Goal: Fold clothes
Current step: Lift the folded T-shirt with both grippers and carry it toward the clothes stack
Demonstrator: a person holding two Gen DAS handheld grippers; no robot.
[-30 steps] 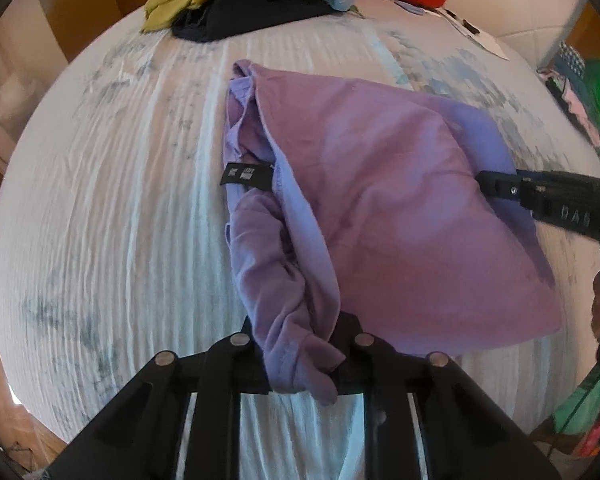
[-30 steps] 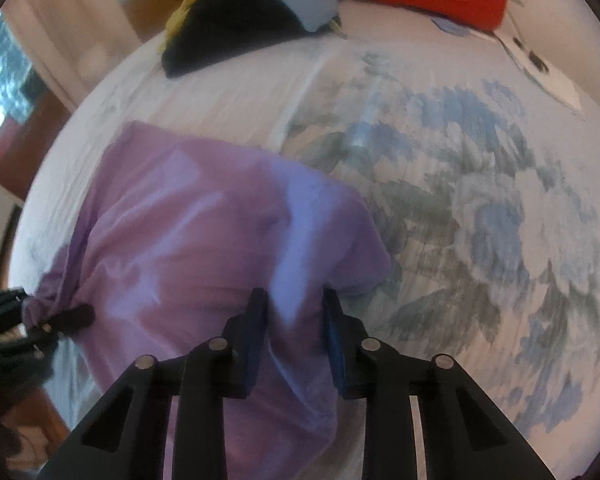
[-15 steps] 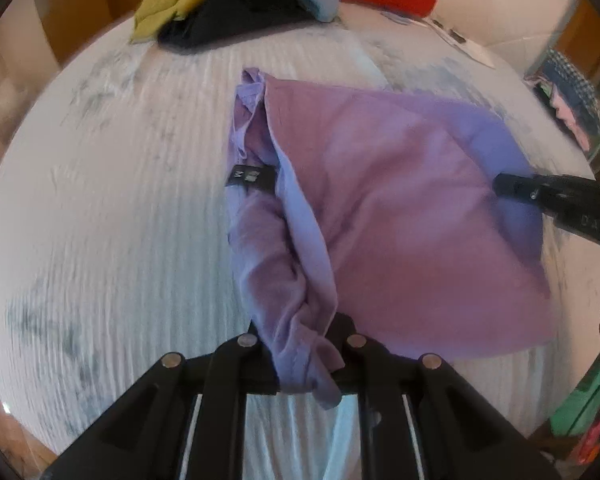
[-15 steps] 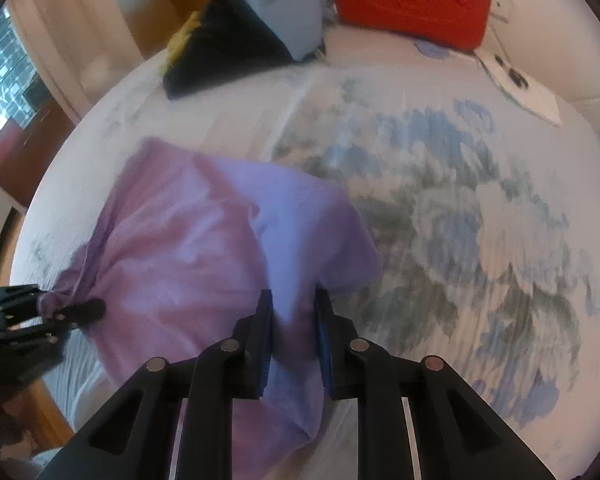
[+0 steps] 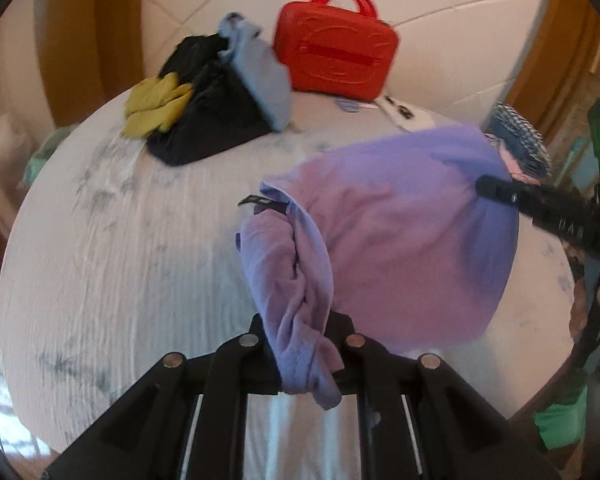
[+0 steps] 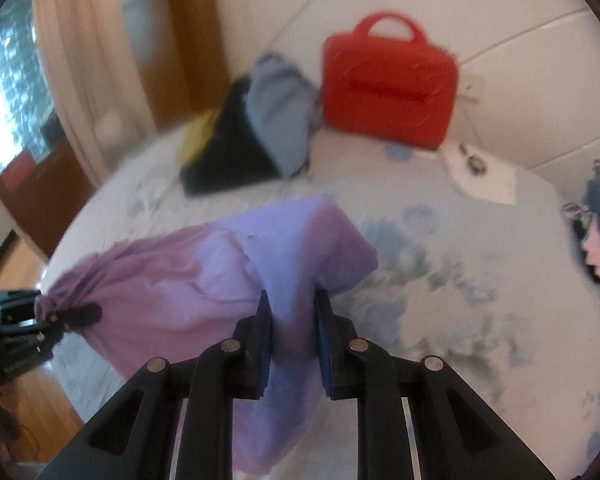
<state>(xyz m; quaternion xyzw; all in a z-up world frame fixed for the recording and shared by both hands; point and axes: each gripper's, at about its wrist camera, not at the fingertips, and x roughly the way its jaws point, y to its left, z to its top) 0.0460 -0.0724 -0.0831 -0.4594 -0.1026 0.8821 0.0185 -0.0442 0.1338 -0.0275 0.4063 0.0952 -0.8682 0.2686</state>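
Note:
A purple garment (image 5: pixel 400 236) hangs lifted above the bed, stretched between both grippers. My left gripper (image 5: pixel 300 332) is shut on a bunched, twisted end of it; a black label (image 5: pixel 256 201) shows near the collar. My right gripper (image 6: pixel 292 312) is shut on the other end of the purple garment (image 6: pixel 204 276), which drapes down between and below its fingers. The right gripper also shows in the left wrist view (image 5: pixel 488 188), and the left one in the right wrist view (image 6: pixel 76 314).
The bed has a white and blue floral sheet (image 6: pixel 440 288). At the far end lie a pile of dark, blue and yellow clothes (image 5: pixel 216 100), a red case (image 5: pixel 334 48) and papers (image 6: pixel 484 172). More clothes (image 5: pixel 518 140) lie at the right edge.
Both grippers have risen and tilted up, lifting the purple garment off the bed. It lay mostly flat before and now hangs in the air between them.

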